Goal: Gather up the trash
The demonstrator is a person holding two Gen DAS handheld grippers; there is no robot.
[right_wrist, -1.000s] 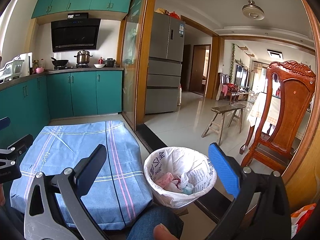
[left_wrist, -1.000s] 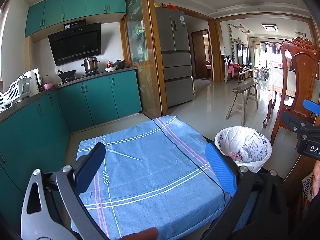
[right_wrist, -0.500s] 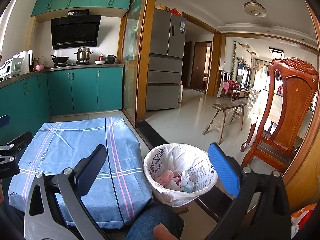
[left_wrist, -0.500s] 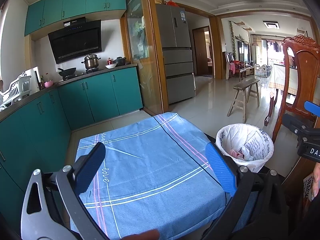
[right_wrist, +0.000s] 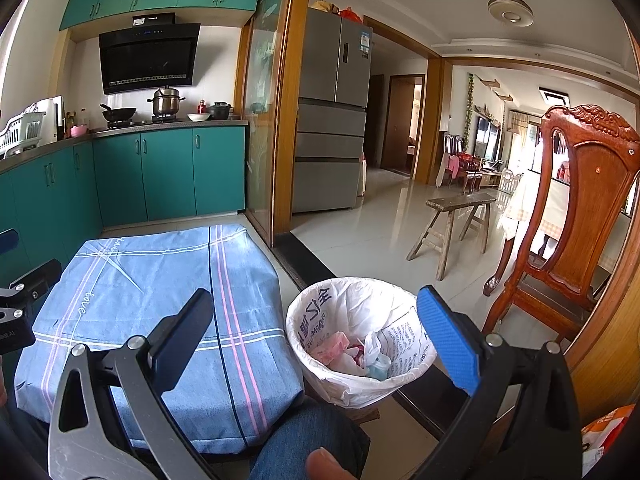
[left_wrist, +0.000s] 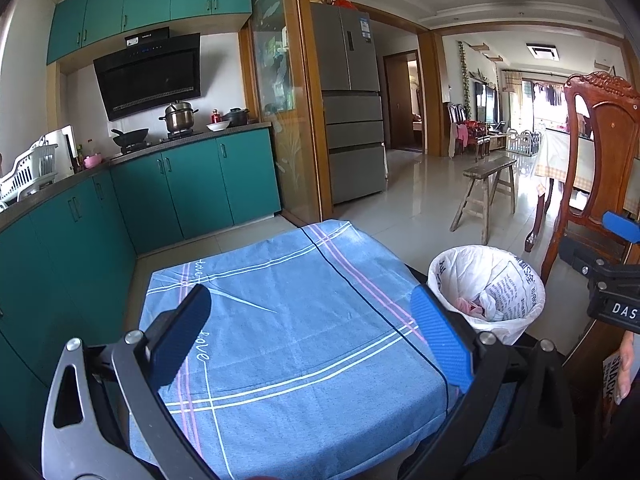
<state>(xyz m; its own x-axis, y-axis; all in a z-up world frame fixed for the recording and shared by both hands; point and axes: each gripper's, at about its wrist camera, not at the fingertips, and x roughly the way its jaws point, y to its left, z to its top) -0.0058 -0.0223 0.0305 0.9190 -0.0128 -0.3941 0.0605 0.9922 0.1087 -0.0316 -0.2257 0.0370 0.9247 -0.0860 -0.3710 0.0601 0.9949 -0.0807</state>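
Note:
A bin lined with a white printed bag (right_wrist: 360, 344) (left_wrist: 490, 286) stands on the floor right of a small table under a blue cloth (left_wrist: 288, 328) (right_wrist: 152, 296). Pink and white crumpled trash (right_wrist: 352, 354) lies inside the bin. My left gripper (left_wrist: 314, 334) hovers open over the cloth with nothing between its fingers. Above the bin's near side, my right gripper (right_wrist: 320, 340) is open and holds nothing. The right gripper's body (left_wrist: 604, 276) shows at the right edge of the left wrist view. No trash shows on the cloth.
Teal cabinets (left_wrist: 192, 188) run along the left and back. A carved wooden chair (right_wrist: 576, 216) stands right of the bin, a wooden bench (right_wrist: 456, 220) farther back. An orange snack packet (right_wrist: 604, 432) sits at the lower right. A person's knee in jeans (right_wrist: 312, 440) is below.
Both views have drifted slightly, so the table and bin sit a little lower in frame. Both grippers stay open and hold nothing.

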